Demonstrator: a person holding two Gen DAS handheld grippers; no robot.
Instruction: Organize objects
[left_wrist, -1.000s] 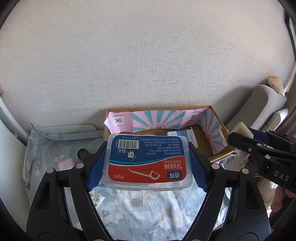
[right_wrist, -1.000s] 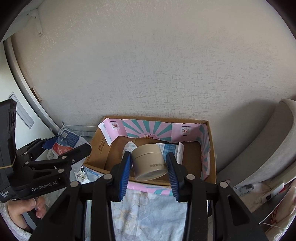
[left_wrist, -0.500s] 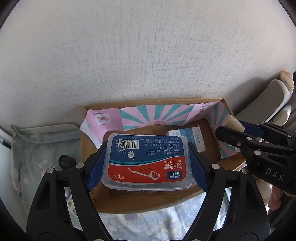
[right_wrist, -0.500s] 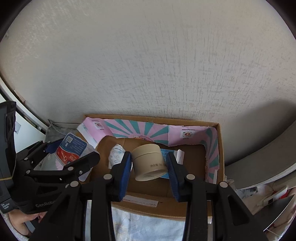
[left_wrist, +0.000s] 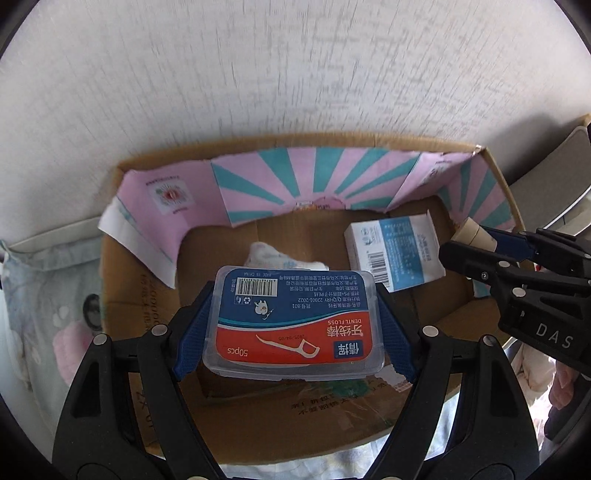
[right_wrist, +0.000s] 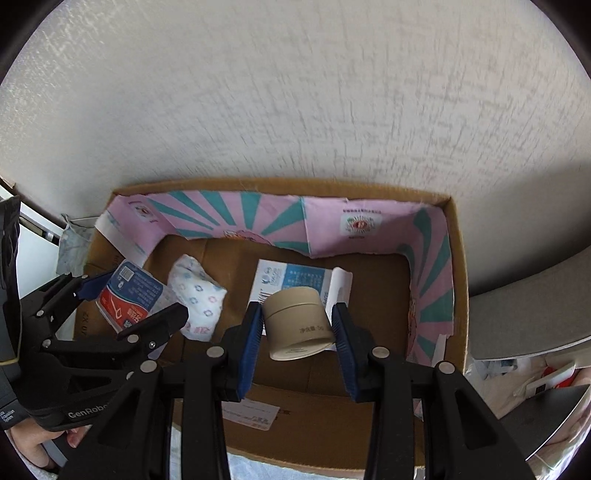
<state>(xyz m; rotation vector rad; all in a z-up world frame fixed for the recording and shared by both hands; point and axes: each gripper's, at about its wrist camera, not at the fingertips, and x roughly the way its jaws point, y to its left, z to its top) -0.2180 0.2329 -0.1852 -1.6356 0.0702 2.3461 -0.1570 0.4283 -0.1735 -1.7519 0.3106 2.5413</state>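
My left gripper (left_wrist: 293, 295) is shut on a clear plastic dental floss box (left_wrist: 295, 321) with a blue and red label, held over the left part of an open cardboard box (left_wrist: 122, 288). My right gripper (right_wrist: 297, 314) is shut on a small beige round jar (right_wrist: 297, 325), held over the middle of the same cardboard box (right_wrist: 458, 266). The left gripper (right_wrist: 125, 291) with the floss box (right_wrist: 129, 295) shows at the left of the right wrist view. The right gripper's fingers (left_wrist: 480, 254) with the jar (left_wrist: 474, 236) show at the right of the left wrist view.
A white and blue carton (left_wrist: 395, 251) (right_wrist: 291, 280) and a patterned tissue pack (right_wrist: 195, 295) (left_wrist: 280, 258) lie on the box floor. Pink and teal striped paper (left_wrist: 314, 184) lines its back and sides. A white wall stands behind. Floral cloth (left_wrist: 48, 295) lies left of the box.
Both grippers have come down and forward over the cardboard box, which now fills the lower view; each still holds its object.
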